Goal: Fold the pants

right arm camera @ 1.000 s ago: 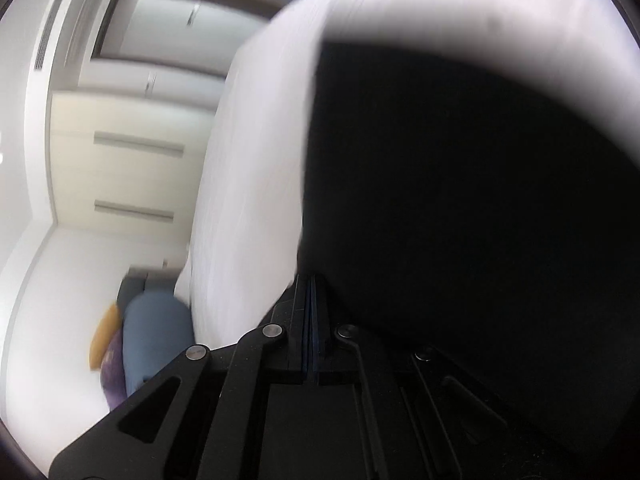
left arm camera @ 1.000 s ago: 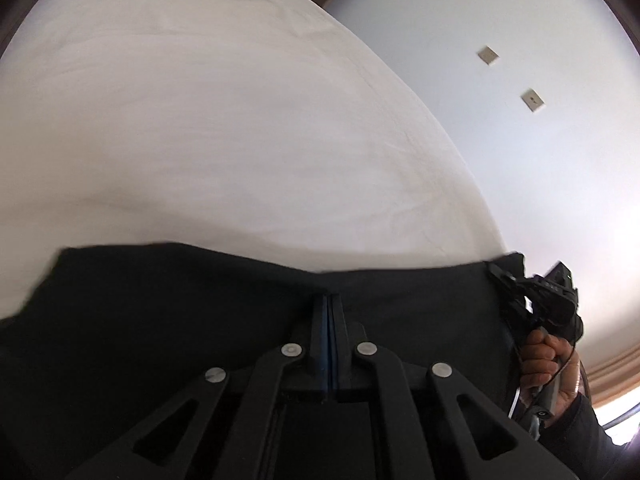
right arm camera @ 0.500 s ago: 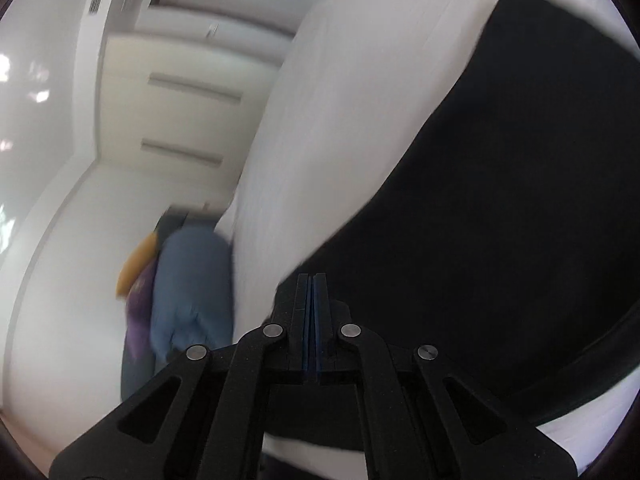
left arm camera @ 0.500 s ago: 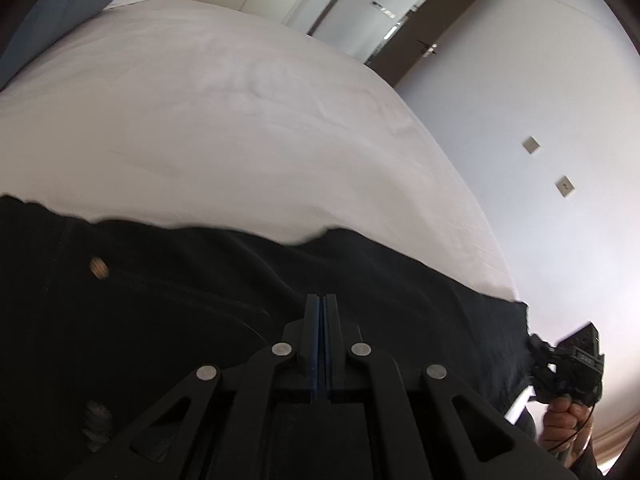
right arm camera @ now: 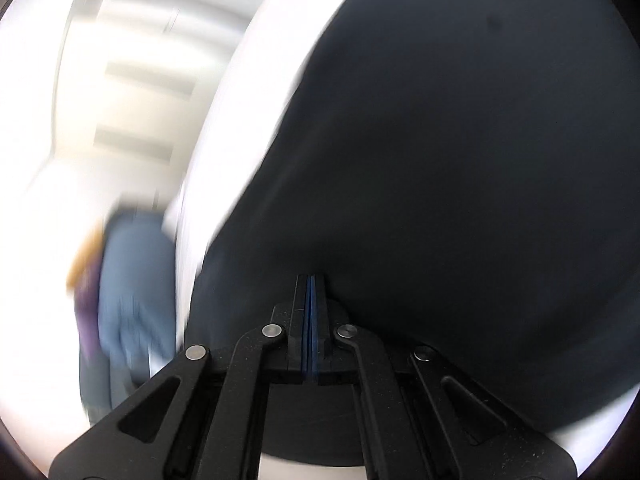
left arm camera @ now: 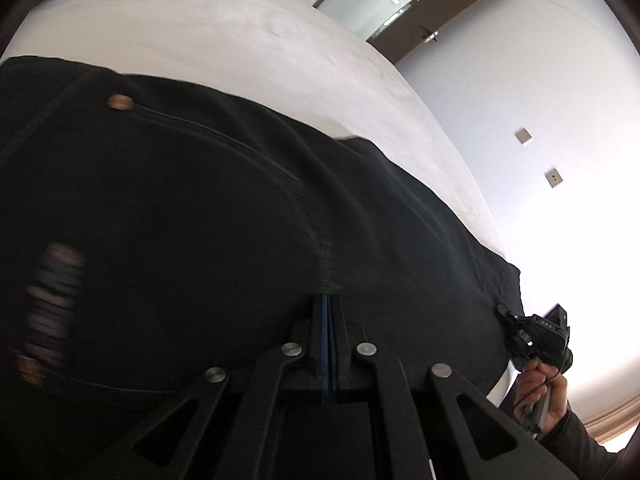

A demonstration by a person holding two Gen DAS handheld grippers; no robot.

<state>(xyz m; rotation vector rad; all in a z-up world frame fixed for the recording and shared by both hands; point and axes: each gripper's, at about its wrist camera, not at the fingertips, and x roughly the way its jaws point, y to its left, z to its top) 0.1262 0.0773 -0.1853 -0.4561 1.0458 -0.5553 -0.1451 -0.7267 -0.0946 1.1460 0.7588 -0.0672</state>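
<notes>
Black pants [left arm camera: 208, 216] lie spread across the near part of a white bed [left arm camera: 224, 36], filling most of the left wrist view. A small copper rivet [left arm camera: 120, 101] sits on the fabric at the far left, beside a curved pocket seam. A blurred patch of pale stripes [left arm camera: 50, 300] shows at the left edge of the cloth; what it is cannot be told.

The left tongs [left arm camera: 327, 312] are pressed together with the black fabric bunched at their tips, pinching the pants at the near edge. At the far right of this view, the right tongs [left arm camera: 505, 314] meet the right-hand corner of the pants, held by the person's right hand [left arm camera: 540, 394] in a dark sleeve.

In the right wrist view, which is heavily blurred, the right tongs [right arm camera: 312, 292] are closed, with the dark cloth of the pants [right arm camera: 460, 200] gathered at their tips and stretching away to the right over the white bed [right arm camera: 240, 120]. To the left, a blue, orange and purple heap [right arm camera: 120, 280] lies low beside the bed.

Beyond the bed are a pale wall [left arm camera: 540, 80] with two small switch plates [left arm camera: 523, 135] and a brown door [left arm camera: 436, 12].
</notes>
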